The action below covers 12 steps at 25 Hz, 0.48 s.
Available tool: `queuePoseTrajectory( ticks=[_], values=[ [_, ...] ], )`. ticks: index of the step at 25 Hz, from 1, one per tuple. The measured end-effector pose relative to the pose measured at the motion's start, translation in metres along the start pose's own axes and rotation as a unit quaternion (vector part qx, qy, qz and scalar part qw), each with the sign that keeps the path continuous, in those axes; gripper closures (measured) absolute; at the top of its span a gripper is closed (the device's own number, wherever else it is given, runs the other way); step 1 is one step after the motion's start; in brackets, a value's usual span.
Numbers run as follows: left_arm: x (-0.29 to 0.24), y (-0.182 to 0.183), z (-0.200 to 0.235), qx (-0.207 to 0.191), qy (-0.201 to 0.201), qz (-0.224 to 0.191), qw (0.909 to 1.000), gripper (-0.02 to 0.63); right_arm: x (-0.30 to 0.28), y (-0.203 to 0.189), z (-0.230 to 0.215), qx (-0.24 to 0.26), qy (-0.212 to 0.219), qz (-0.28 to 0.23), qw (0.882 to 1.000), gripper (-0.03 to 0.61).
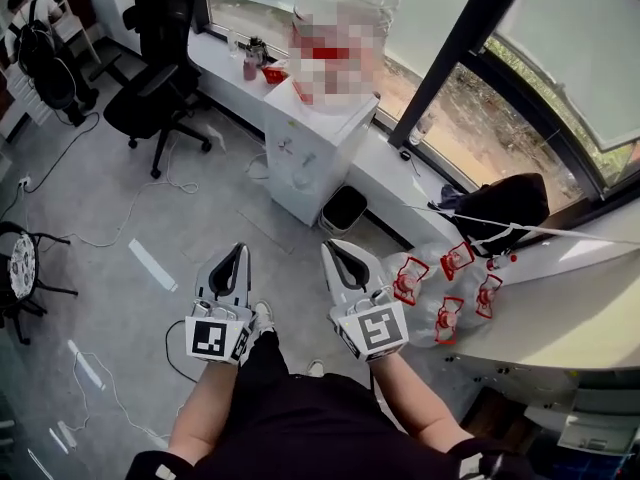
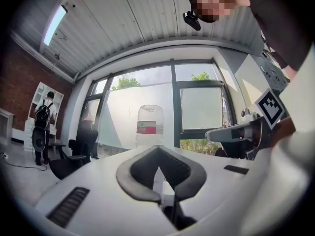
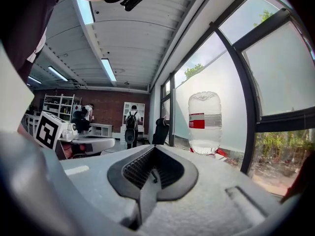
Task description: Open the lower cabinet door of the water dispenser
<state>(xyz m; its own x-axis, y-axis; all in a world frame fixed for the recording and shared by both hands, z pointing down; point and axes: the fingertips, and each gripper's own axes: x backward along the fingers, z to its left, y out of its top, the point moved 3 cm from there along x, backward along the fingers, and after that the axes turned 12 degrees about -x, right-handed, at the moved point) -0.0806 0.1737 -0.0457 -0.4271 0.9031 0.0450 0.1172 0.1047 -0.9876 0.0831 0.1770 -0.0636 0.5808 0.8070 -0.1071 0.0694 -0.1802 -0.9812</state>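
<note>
Both the left hand-held gripper [image 1: 233, 261] and the right hand-held gripper [image 1: 343, 261] have their jaws pressed together on nothing, well apart from the white water dispenser [image 1: 318, 133] by the window [image 1: 520, 118]. Its lower cabinet door [image 1: 300, 196] is probably a light, stiff hinged panel; I would hook its free edge, though no handle shows from here.

The left tongs [image 1: 236, 255] [image 2: 157, 150], white plastic with black padded jaws, are held out ahead of the body, pointing about level. Their jaws meet at the tips with nothing between them. The right tongs [image 1: 337, 252] [image 3: 153, 154], of the same make, sit just beside them and parallel, jaws pressed together and empty. The bare left forearm [image 1: 205, 408] and right forearm [image 1: 420, 413] reach forward side by side.
</note>
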Motion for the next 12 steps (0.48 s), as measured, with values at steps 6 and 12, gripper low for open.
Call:
queuePoseTrajectory(
  ticks=[6, 12],
  values=[
    [-0.055, -0.018, 0.06, 0.019, -0.05, 0.006, 0.9985, 0.607, -0.082, 0.008, -0.003, -0.004, -0.022, 0.017, 1.0, 0.574],
    [-0.107, -0.029, 0.084, 0.03, -0.092, -0.004, 0.9953, 0.607, -0.131, 0.015, -0.01, 0.008, -0.057, 0.023, 0.998, 0.574]
  ],
)
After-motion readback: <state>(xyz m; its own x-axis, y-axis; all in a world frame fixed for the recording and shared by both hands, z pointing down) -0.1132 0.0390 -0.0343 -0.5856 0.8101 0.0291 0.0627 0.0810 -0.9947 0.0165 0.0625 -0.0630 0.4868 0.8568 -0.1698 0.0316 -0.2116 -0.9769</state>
